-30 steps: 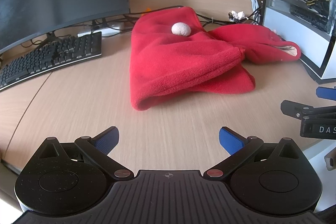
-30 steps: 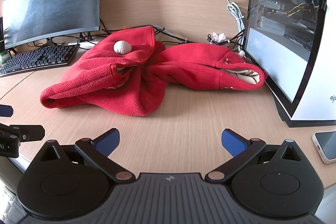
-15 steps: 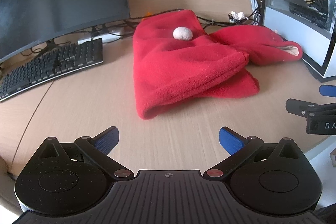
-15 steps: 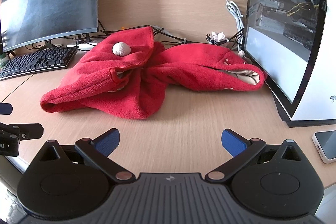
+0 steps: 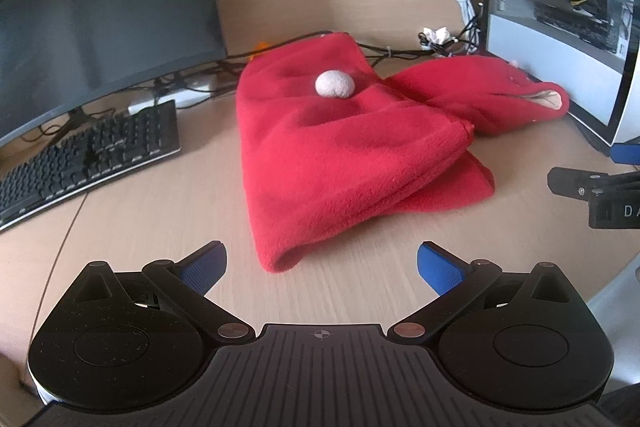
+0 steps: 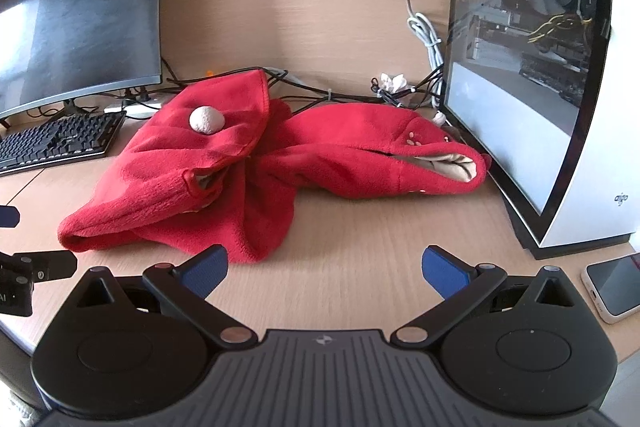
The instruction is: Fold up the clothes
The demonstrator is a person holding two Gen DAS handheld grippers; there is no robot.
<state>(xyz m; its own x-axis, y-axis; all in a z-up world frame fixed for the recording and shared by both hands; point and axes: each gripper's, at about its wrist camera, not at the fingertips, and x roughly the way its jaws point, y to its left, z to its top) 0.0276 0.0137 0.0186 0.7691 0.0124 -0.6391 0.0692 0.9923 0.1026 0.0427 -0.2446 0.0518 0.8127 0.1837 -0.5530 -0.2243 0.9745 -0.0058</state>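
— Where was the red fleece garment [image 5: 344, 163]?
— Heaped on the wooden desk [image 5: 140, 211], between the keyboard [image 5: 88, 151] and the PC case [image 6: 532, 99] — a white pom-pom [image 6: 206, 119] on top.
— And the claws?
— The left gripper [image 5: 320, 263] and right gripper [image 6: 326, 265] both spread wide, holding nothing — fingertips just short of the cloth.

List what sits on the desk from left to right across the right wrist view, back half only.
keyboard → red fleece garment → glass-sided computer case → phone, which lies nearer, at the desk's right edge.
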